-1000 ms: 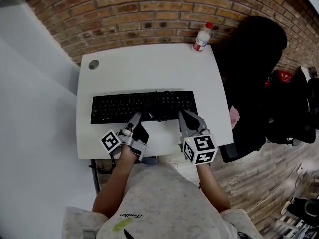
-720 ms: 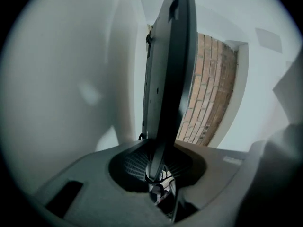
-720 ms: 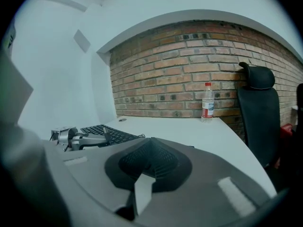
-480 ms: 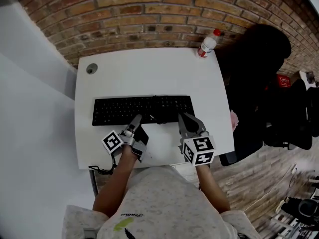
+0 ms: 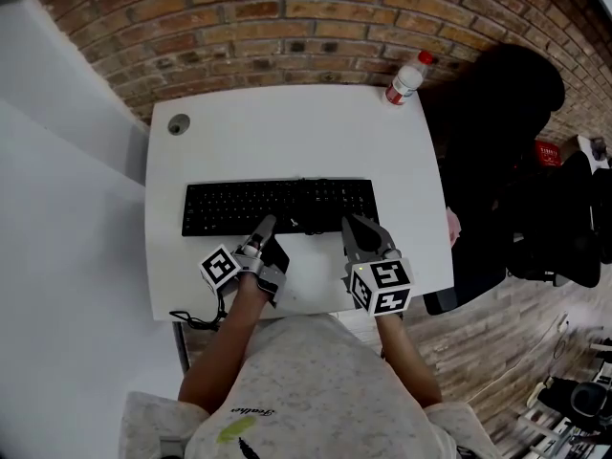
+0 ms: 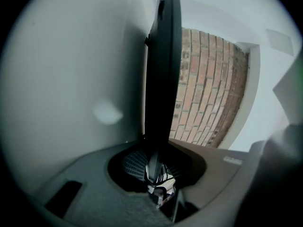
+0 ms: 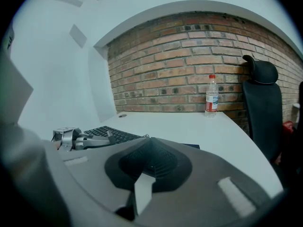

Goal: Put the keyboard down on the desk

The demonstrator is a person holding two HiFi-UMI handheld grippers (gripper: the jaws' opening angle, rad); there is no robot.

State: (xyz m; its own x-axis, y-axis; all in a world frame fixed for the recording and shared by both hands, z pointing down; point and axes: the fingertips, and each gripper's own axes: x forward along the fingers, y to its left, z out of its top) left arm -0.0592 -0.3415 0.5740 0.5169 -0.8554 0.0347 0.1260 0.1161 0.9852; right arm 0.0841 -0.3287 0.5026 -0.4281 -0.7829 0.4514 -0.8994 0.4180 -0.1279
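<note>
A black keyboard (image 5: pixel 277 206) lies lengthwise across the white desk (image 5: pixel 287 132); I cannot tell whether its near edge rests on the top. My left gripper (image 5: pixel 262 228) is shut on that near edge, left of the middle. In the left gripper view the keyboard (image 6: pixel 163 70) stands edge-on between the jaws of the left gripper (image 6: pixel 158 148). My right gripper (image 5: pixel 352 224) sits at the near edge towards the keyboard's right end. Its pads meet in the right gripper view, where the right gripper (image 7: pixel 150 143) shows nothing between them. The keyboard (image 7: pixel 111 135) and left gripper (image 7: pixel 83 140) show to its left.
A plastic bottle with a red cap (image 5: pixel 406 77) stands at the desk's far right corner by the brick wall. A black office chair (image 5: pixel 497 142) is right of the desk. A cable hole (image 5: pixel 179 122) is at the far left. A cable (image 5: pixel 196 318) hangs off the near left edge.
Both grippers and the keyboard keep almost the same place on the desk. Only the head view has shifted a little.
</note>
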